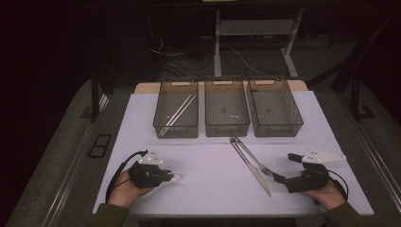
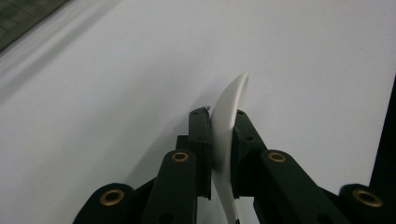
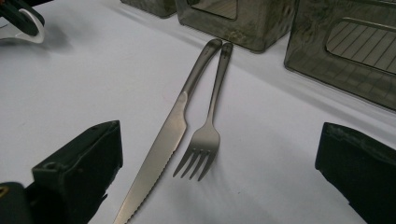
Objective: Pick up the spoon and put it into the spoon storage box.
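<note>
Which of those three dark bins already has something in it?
The left bin: a pair of metal chopsticks lies slantwise in it. The middle bin and right bin look empty.

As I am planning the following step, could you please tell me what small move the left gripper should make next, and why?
Probably lift: the left gripper is shut on the white curved plastic spoon, low over the white table, while the three grey mesh bins stand farther back.

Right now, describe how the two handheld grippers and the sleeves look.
Both the left gripper and right gripper are black, two-jawed, each topped by a pale three-cornered plate and trailing a black cable. Brass-coloured rivets stud the left's linkages. The sleeves are dark olive.
</note>
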The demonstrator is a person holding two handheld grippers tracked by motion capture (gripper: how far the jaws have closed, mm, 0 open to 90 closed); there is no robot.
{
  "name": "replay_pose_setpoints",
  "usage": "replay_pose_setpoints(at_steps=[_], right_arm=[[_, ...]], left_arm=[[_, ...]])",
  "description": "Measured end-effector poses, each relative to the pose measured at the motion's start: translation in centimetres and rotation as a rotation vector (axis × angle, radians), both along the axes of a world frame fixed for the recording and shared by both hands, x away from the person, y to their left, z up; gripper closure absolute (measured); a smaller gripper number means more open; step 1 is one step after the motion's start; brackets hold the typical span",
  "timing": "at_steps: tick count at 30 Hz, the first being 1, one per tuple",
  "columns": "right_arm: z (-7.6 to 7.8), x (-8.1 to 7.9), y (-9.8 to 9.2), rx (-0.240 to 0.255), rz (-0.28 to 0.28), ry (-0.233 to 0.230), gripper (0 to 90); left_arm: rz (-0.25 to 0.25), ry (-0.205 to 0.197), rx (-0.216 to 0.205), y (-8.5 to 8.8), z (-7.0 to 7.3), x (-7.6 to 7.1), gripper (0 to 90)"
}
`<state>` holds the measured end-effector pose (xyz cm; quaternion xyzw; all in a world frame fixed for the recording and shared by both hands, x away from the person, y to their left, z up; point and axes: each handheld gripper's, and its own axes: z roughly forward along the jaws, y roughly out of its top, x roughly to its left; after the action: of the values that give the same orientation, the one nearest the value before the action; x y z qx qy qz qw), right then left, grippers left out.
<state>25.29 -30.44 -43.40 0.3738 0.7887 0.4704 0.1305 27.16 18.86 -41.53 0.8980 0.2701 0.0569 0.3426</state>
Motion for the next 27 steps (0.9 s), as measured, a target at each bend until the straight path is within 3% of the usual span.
replay_pose_setpoints(at_steps=[4,15,20,27], right_arm=[[0.0,0.0,0.0,0.000,0.001,-0.001,1.0],[0.0,0.0,0.0,-0.002,-0.003,0.000,1.1],[0.0,0.1,0.0,-0.004,-0.004,-0.002,1.0],[0.0,0.1,0.0,-0.001,-0.002,-0.004,1.0]], left_arm=[[0.020,-0.011,-0.007,-0.2,0.5,0.0,80.5],[0.056,-0.091,-0.108,-0.9,2.1,0.2,80.5],[0.078,-0.150,-0.155,-1.8,3.0,0.5,80.6],[0.077,-0.169,-0.206,-3.0,3.8,1.6,80.5]])
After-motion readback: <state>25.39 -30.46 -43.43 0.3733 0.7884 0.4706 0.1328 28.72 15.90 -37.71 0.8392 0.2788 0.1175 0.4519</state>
